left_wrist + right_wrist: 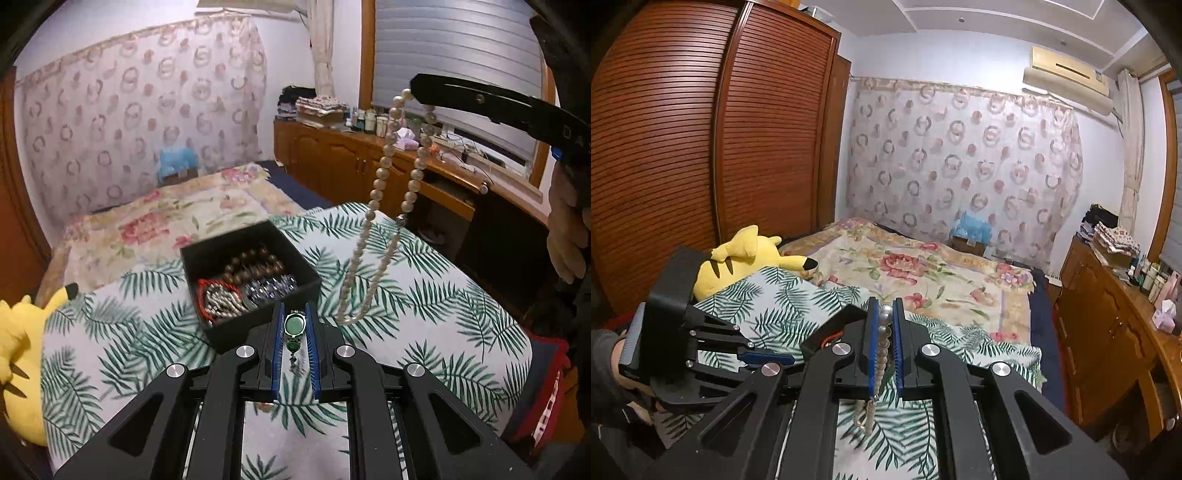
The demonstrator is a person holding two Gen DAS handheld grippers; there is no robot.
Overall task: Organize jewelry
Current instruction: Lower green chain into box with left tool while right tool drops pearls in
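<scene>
The left tongs [295, 325] are squeezed nearly shut on a bracelet [294, 326] with round green stones, and its thin chain hangs down between the blue pads. I think it is held by the top so the rest can dangle free and not get tangled. Just past these tongs, on the cover with green leaves [424, 295], sits a black box [266, 325] with no lid. It already has brown beads [255, 260], a red cord piece [201, 295] and a dark blue piece [271, 288] inside, so this looks like the place where the jewelry goes. To the right and higher up, the right tongs [415, 86] hold a pearl necklace [384, 192] near its top, and the long loop hangs in the air, its bottom end low beside the box and not in it. Holding it high likely keeps the loop straight so it can drop into the box. The right view shows the right tongs [885, 314] pinched tight on the pearls [884, 332], with more pearls hanging below. It also shows a yellow plush toy [746, 254] on the left, the flowery blanket [905, 273] farther back, and a big brown wardrobe [701, 129]. Only the left view shows the inside of the box and the whole necklace. In the right view, just a corner of the box peeps out.
</scene>
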